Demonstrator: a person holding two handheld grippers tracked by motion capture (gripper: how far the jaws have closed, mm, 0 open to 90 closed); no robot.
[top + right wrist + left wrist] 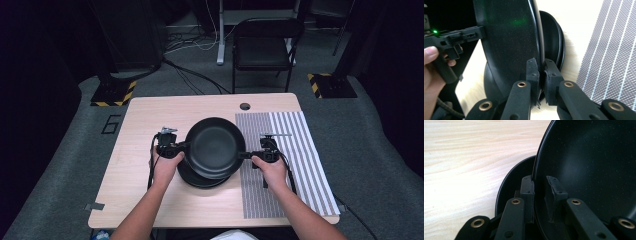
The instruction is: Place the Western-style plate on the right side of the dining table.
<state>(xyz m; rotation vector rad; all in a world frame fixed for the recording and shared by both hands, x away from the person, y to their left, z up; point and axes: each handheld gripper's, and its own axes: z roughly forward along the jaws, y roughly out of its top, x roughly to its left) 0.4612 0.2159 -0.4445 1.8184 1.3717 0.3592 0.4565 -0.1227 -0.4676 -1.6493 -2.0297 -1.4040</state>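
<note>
A black plate (215,145) is held a little above the wooden table (150,115), over a second black plate (200,181) lying beneath it. My left gripper (186,146) is shut on the raised plate's left rim, and my right gripper (243,155) is shut on its right rim. In the left gripper view the raised plate's (594,165) rim runs between the pads of my left gripper (539,187), with the lower plate (511,182) behind. In the right gripper view my right gripper (540,67) pinches the raised plate's (509,37) edge, the lower plates (551,37) lie beyond, and the left gripper (456,37) shows opposite.
A grey striped mat (295,150) covers the table's right part, seen close as the mat (609,50) in the right gripper view. A round cable hole (244,106) sits near the far edge. A black chair (262,50) stands behind the table.
</note>
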